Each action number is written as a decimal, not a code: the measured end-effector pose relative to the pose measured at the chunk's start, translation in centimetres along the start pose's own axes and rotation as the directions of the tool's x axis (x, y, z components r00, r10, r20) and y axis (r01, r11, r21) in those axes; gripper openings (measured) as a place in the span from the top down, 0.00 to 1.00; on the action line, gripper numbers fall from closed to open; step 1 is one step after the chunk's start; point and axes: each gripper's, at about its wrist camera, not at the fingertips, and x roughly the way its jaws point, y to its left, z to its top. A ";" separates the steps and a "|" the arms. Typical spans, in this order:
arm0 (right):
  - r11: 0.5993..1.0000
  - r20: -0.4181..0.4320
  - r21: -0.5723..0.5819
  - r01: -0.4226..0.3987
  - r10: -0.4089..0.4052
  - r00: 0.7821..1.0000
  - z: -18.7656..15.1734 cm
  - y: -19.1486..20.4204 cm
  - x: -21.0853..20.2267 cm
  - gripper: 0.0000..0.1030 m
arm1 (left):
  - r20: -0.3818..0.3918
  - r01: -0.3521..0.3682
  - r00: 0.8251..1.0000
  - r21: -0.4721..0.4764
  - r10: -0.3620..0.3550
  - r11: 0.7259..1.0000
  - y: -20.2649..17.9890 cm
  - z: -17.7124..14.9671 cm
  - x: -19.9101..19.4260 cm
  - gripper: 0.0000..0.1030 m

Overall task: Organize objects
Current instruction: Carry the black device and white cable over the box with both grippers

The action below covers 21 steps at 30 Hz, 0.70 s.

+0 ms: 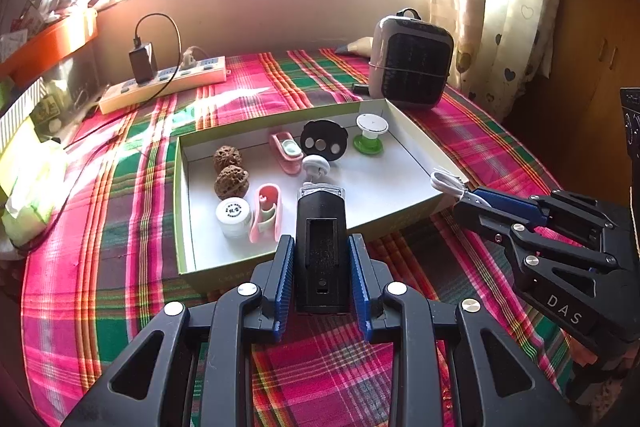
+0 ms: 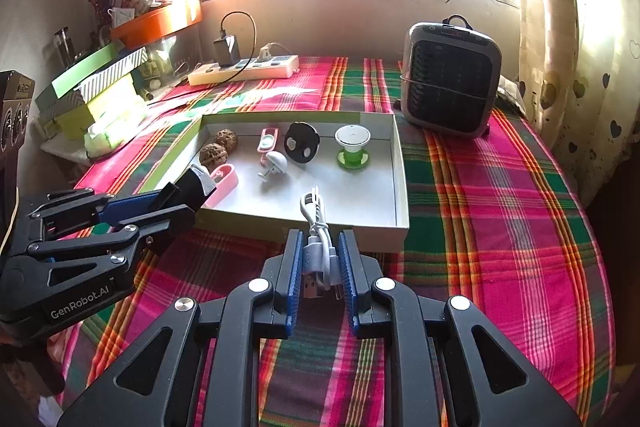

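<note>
A shallow white box (image 1: 384, 183) with green sides lies on the plaid cloth; it also shows in the right wrist view (image 2: 360, 195). It holds two walnuts (image 1: 230, 171), a white jar (image 1: 235, 217), pink clips (image 1: 267, 213), a black disc (image 1: 324, 140), a green and white spool (image 1: 370, 133) and a white hook (image 1: 316, 167). My left gripper (image 1: 321, 255) is shut on a black rectangular device (image 1: 321, 247) over the box's near edge. My right gripper (image 2: 320, 259) is shut on a bundled white USB cable (image 2: 318, 239) at the box's near right edge.
A grey heater (image 2: 450, 87) stands behind the box on the right. A power strip (image 1: 164, 85) with a black charger lies at the back left. Stacked boxes and an orange tray (image 2: 156, 23) crowd the left side. A curtain hangs at the right.
</note>
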 end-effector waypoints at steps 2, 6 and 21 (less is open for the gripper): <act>1.000 0.001 -0.001 0.001 -0.001 1.000 0.4 -0.1 0.3 0.81 | 0.002 0.002 1.000 0.000 -0.002 1.000 0.0 0.4 0.3 0.76; 1.000 0.000 0.001 -0.001 0.001 1.000 1.2 -0.4 0.9 0.81 | 0.003 0.000 1.000 -0.006 0.000 1.000 0.2 1.1 1.0 0.76; 0.999 -0.057 -0.022 -0.037 0.035 0.998 3.3 -1.2 4.4 0.81 | -0.030 0.024 0.999 -0.034 -0.025 0.999 0.7 2.5 3.8 0.76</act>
